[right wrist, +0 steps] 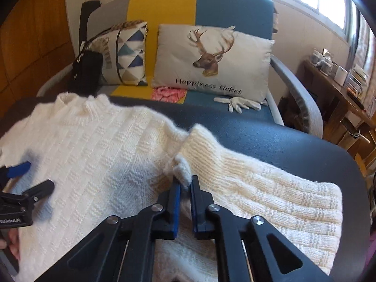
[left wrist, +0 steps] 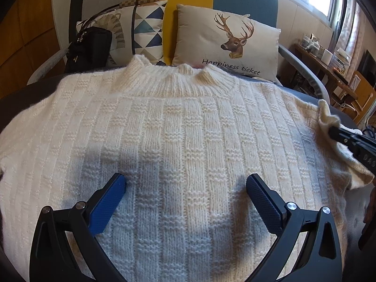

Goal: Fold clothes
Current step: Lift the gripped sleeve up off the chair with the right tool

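Observation:
A cream knit sweater [left wrist: 183, 127] lies flat on a dark table [right wrist: 270, 138], collar towards the sofa. My left gripper [left wrist: 185, 179] hovers open over the middle of its body, with nothing between the blue pads. It also shows at the left edge of the right wrist view, as the left gripper [right wrist: 35, 176]. My right gripper [right wrist: 185, 182] is shut on a bunched tuft of knit [right wrist: 182, 168] where the right sleeve [right wrist: 263, 188] meets the body. In the left wrist view the right gripper [left wrist: 334, 132] comes in from the right edge, pinching that raised fabric.
Behind the table stands a sofa with a deer pillow [right wrist: 211, 61], a triangle-patterned pillow [right wrist: 129, 54] and a black bag [right wrist: 87, 70]. White gloves [right wrist: 239, 103] and a pink knit [right wrist: 168, 94] lie on its seat. A cluttered wooden side table [right wrist: 340, 89] is at the right.

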Demonstrator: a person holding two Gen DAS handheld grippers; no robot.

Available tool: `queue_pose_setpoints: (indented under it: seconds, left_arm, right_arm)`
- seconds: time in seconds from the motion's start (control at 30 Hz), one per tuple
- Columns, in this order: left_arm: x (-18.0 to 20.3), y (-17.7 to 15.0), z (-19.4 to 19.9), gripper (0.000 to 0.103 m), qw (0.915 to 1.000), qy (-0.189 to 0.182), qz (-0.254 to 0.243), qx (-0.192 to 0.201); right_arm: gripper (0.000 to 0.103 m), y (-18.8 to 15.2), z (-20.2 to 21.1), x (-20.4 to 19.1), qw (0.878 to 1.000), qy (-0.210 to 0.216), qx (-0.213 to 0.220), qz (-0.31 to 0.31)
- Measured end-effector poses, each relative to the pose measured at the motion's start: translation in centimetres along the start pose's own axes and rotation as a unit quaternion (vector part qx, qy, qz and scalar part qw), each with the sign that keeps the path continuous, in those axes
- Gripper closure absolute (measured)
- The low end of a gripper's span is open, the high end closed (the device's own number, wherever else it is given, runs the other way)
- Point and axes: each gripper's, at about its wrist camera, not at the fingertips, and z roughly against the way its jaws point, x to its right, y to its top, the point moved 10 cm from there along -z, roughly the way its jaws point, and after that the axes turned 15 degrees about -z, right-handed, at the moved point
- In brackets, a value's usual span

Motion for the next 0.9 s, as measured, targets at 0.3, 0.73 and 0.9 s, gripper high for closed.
queue_pose_setpoints:
  seconds: [0.3,0.73,0.9]
  left_arm:
    - [-0.2,0.3,0.4,0.000,0.9998,-0.017,0.011,0.002]
    - [-4.7,0.2,3.8,0.000,0.9980,-0.015,0.053,0.030]
    - [-7.4,-1.7,4.4,0.000,0.9974,-0.002,0.067,0.026]
  right_arm:
    - [0.097,4.8,6.4,-0.8,0.992,0.067,0.061,-0.087]
    - [0.097,8.8,11.5,-11.6,0.975,0.187,0.084,-0.089]
    - [0.097,8.7,11.2,-16.8,0.971,0.214,0.079,-0.073]
